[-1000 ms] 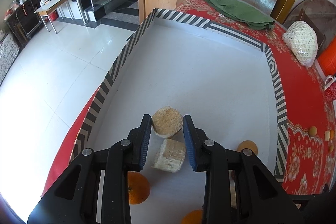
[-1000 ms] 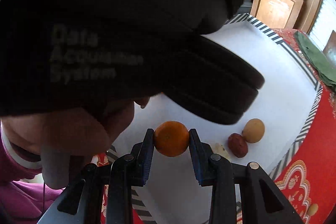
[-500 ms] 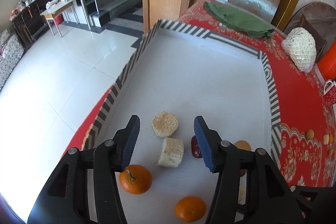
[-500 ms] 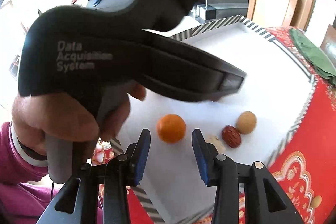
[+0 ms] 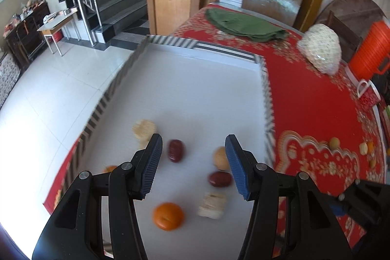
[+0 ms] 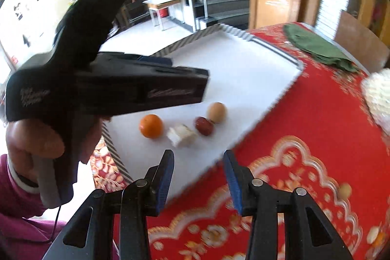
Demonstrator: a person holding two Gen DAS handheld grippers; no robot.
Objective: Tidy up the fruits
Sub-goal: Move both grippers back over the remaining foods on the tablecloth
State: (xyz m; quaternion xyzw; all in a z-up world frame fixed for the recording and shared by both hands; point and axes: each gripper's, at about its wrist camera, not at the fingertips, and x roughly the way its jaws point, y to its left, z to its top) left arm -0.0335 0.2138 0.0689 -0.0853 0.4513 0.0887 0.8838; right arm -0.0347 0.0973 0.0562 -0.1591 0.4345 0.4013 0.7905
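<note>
On the white tray (image 5: 199, 94) both grippers have just let go: the left gripper (image 5: 193, 163) has spread its fingers off the pale blocks, the right gripper (image 6: 198, 180) has released the orange (image 6: 151, 126) and pulled back. So two pieces seem placed. Both pairs of fingers are spread and empty; the orange now lies on the tray, well beyond the right fingers.

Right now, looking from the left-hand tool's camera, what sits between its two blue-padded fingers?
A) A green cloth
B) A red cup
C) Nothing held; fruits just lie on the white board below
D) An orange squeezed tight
C. The left gripper stands open and empty; a dark red date, an orange and a pale sugarcane chunk lie loose on the white board.
</note>
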